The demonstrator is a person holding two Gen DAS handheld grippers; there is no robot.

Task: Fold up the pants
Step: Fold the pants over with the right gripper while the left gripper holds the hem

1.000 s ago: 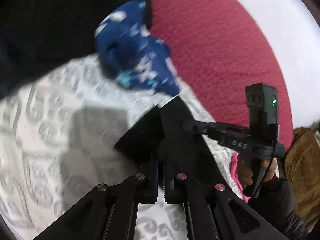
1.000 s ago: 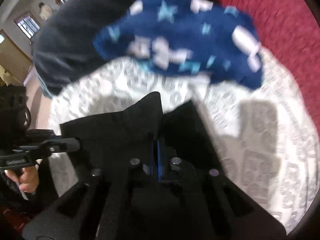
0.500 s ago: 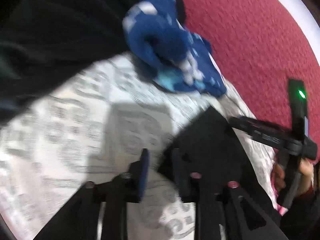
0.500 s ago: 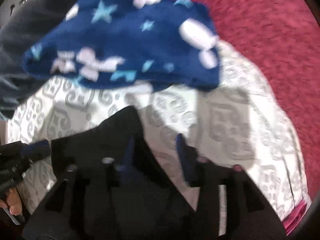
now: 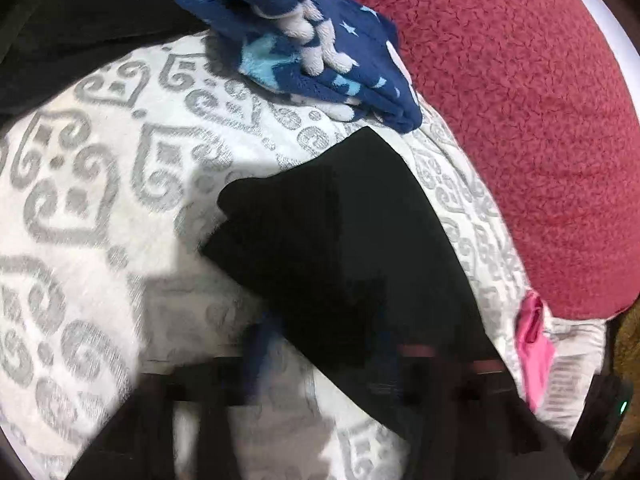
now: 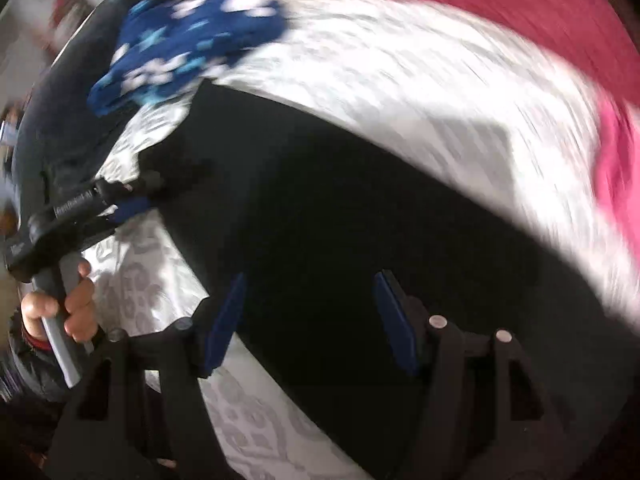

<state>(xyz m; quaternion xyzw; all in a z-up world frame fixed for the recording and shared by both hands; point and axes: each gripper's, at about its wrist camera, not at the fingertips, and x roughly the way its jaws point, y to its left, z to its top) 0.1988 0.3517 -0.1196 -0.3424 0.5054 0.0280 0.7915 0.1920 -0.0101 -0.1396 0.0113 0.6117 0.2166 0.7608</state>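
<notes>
Two claws work over black pants (image 5: pixel 340 232) that lie flat on a bed cover (image 5: pixel 100 200) of white cloth with grey scroll patterns. One corner of the pants points toward a blue fleece (image 5: pixel 320 48) with pale stars, bunched at the far edge of the cover just beyond that corner and not touching it in the left view. Past the fleece and along the right side runs a red blanket (image 5: pixel 520 120); a small pink cloth (image 5: pixel 534 344) sits at the cover's right edge, apart from the pants. The right claw (image 6: pixel 312 312) hangs over the middle of the pants, its blue pads (image 6: pixel 228 316) wide apart and opening, dark cloth below them but not pressed. The left claw (image 6: pixel 140 194), held in a hand (image 6: pixel 64 308), has its jaws together at the pants' left edge; whether cloth is pinched there cannot be told through the blur
</notes>
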